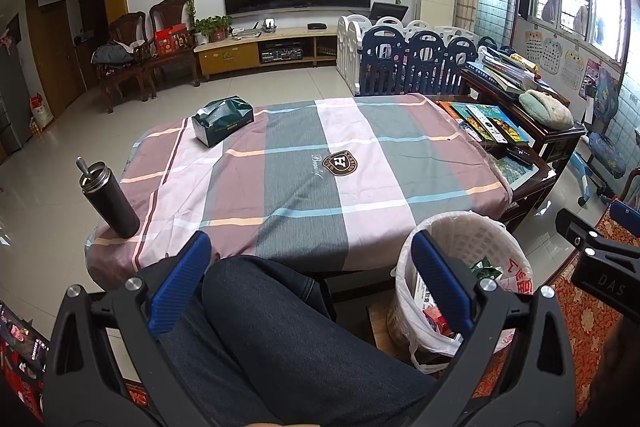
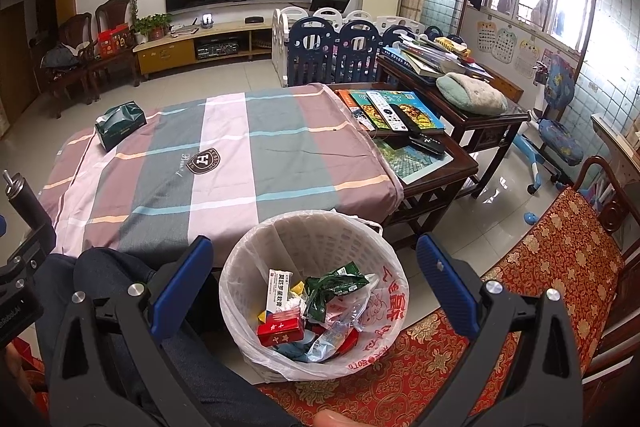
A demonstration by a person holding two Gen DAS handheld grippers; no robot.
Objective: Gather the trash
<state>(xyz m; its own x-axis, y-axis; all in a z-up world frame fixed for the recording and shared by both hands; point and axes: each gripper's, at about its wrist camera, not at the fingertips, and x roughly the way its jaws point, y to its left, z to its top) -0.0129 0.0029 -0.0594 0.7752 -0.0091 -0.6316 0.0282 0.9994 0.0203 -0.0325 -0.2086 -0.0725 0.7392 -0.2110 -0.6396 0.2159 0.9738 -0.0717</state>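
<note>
A white lattice trash basket (image 2: pixel 320 227) lined with a plastic bag stands on the floor by the table's near right corner; it also shows in the left wrist view (image 1: pixel 472 231). Inside lie several pieces of trash: a red box (image 2: pixel 280 331), a white medicine box (image 2: pixel 279 289), a green wrapper (image 2: pixel 332 287). My right gripper (image 2: pixel 314 259) is open and empty, held above the basket. My left gripper (image 1: pixel 310 255) is open and empty over the person's knee (image 1: pixel 256 291), left of the basket.
A table with a plaid cloth (image 1: pixel 304 163) carries a green tissue box (image 1: pixel 222 123) and a dark bottle (image 1: pixel 110 201) at its left edge. Books and remotes (image 2: pixel 394 111) lie on a wooden side table. A red patterned seat (image 2: pixel 552 267) is at right.
</note>
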